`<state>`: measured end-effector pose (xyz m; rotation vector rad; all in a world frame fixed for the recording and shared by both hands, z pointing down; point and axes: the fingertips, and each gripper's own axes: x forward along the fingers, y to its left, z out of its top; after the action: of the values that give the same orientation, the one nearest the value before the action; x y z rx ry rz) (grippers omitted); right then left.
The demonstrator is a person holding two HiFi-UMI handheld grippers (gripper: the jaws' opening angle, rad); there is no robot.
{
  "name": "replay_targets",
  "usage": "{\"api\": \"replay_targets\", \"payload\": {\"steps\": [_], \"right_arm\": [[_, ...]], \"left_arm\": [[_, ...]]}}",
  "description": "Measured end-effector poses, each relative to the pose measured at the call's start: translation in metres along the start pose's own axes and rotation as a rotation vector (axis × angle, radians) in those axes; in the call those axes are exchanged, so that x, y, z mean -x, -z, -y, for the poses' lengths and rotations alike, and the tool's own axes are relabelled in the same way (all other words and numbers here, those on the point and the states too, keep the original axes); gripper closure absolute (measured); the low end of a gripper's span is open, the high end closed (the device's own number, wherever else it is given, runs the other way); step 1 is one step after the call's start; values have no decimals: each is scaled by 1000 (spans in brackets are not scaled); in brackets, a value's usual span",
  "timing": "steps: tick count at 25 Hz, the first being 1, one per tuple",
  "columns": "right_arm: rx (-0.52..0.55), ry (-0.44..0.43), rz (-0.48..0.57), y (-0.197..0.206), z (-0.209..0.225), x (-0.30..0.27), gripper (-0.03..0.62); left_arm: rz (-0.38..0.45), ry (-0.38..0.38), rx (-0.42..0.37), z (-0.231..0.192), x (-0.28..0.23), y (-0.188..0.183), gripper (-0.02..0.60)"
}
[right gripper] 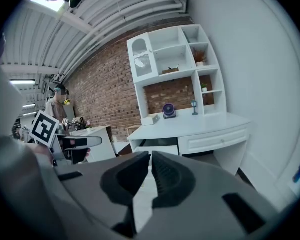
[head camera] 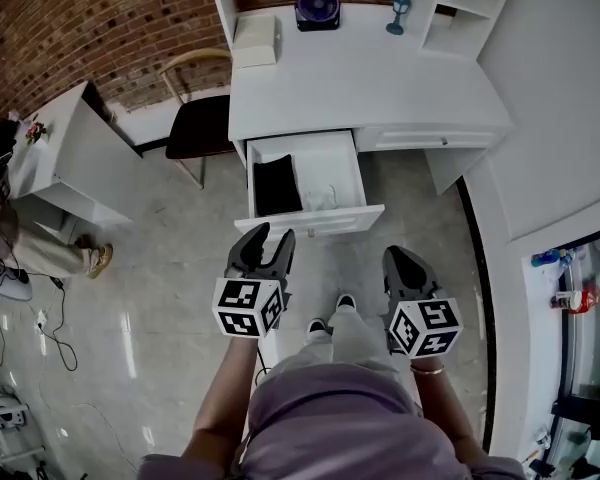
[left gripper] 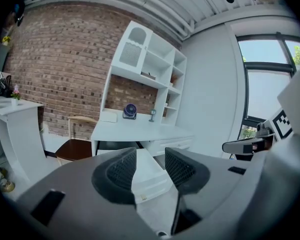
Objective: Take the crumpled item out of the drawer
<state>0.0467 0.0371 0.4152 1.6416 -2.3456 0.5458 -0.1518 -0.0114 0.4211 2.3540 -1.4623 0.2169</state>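
Overhead, left gripper [head camera: 274, 232] was held with jaws parted and empty, right gripper [head camera: 398, 255] was held with jaws drawn almost together on nothing, both were stationed short of the open drawer [head camera: 315, 221], white crumpled item [head camera: 320, 198] was found lying inside beside black cloth [head camera: 275, 184], white desk [head camera: 380, 88] was noted above.

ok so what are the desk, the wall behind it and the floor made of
Desk: probably painted or laminated wood board; smooth, even white with crisp edges.
Wall: exposed red-brown brick, with pale mortar lines showing.
Floor: likely polished stone or tile; pale grey, mottled, and glossy enough to carry streaks of reflected light.
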Motion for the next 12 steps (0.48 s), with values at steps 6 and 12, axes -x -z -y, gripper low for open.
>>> {"api": "replay_targets", "payload": {"steps": [6,12], "right_arm": [[2,-5,-11,-12,24,-37,579],[28,-32,-12,-35,51,-88,579]], "left_arm": [[-49,-12,1,-15,-41,1,414],[-92,-30,9,-33,-87,-3,414]]}}
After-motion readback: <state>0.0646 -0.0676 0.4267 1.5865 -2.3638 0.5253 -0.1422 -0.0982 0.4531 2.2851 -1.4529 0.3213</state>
